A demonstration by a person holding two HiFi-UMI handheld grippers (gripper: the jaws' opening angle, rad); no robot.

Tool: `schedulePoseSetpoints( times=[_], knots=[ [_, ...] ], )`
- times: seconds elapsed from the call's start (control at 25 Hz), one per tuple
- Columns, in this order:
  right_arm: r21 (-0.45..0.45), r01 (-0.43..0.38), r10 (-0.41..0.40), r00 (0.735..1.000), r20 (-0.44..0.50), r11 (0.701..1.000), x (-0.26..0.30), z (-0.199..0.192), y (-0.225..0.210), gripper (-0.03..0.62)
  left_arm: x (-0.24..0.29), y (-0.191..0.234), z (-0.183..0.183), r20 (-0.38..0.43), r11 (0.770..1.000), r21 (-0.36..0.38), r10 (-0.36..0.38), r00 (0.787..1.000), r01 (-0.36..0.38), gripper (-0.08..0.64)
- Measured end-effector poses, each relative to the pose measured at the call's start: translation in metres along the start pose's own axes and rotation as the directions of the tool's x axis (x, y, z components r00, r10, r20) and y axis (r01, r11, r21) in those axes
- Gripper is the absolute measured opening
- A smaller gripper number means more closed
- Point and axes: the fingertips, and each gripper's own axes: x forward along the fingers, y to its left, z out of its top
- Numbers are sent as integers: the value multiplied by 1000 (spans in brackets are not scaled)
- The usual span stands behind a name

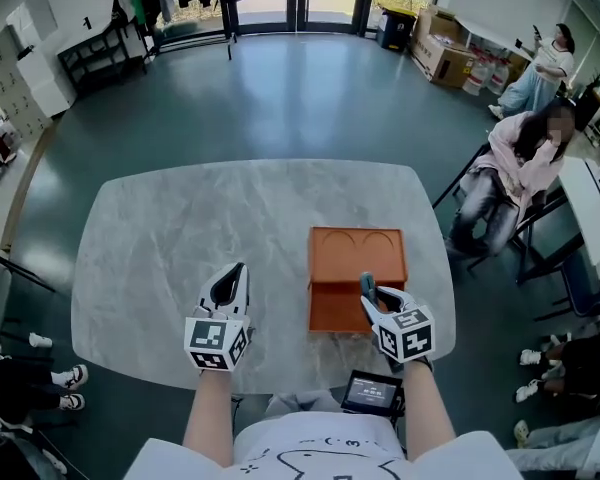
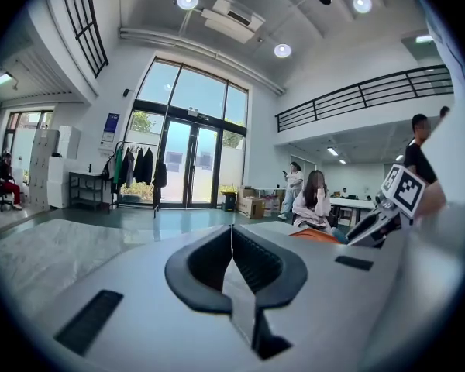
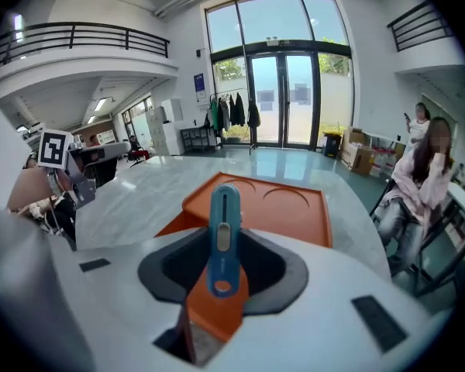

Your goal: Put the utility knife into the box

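Observation:
An orange box (image 1: pixel 357 255) lies open on the marble table (image 1: pixel 170 248), right of centre; it also shows ahead in the right gripper view (image 3: pixel 294 211). My right gripper (image 1: pixel 369 290) hovers over the box's near right part, shut on a blue utility knife (image 1: pixel 366 284). In the right gripper view the knife (image 3: pixel 223 235) stands upright between the jaws of that gripper (image 3: pixel 223 248), with the orange box under it. My left gripper (image 1: pixel 238 273) sits left of the box above the bare tabletop. Its jaws (image 2: pixel 232 229) meet with nothing between them.
The table's near edge (image 1: pixel 280 386) runs just in front of both grippers. A small dark device (image 1: pixel 373 393) hangs at the person's waist. People sit on chairs (image 1: pixel 510 183) to the right of the table. Cardboard boxes (image 1: pixel 442 53) stand at the far right.

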Motion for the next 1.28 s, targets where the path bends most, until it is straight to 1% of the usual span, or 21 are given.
schedulePoseSetpoints(
  times=[0.12, 0.28, 0.48, 0.6, 0.84, 0.96, 1.08, 1.28],
  knots=[
    [-5, -42, 41, 995, -91, 999, 14, -17, 3, 135, -1, 1, -8, -12, 1000, -6, 13, 1000, -13, 15],
    [-13, -85, 81, 979, -190, 996, 28, -33, 6, 135, -1, 5, -12, -23, 999, -16, 34, 999, -35, 15],
    [-21, -130, 116, 940, -321, 991, 43, -51, 8, 135, -3, 9, -10, -22, 998, -18, 63, 998, -63, 15],
    [-20, -134, 116, 915, -386, 991, 52, -65, 3, 135, -5, 12, -12, -20, 997, -17, 80, 997, -81, 15],
    [-26, -139, 111, 879, -465, 990, 65, -79, 1, 135, -12, 22, -9, -17, 994, -15, 107, 994, -107, 15],
    [-45, -145, 105, 865, -490, 988, 70, -80, 2, 135, -14, 25, -8, -17, 993, -14, 114, 993, -114, 15],
    [-61, -150, 100, 858, -503, 987, 74, -82, 5, 135, -16, 29, -8, -16, 993, -14, 118, 993, -118, 15],
    [-74, -133, 76, 853, -516, 988, 76, -85, 5, 135, -19, 32, -6, -9, 993, -11, 115, 993, -115, 15]
  ],
)
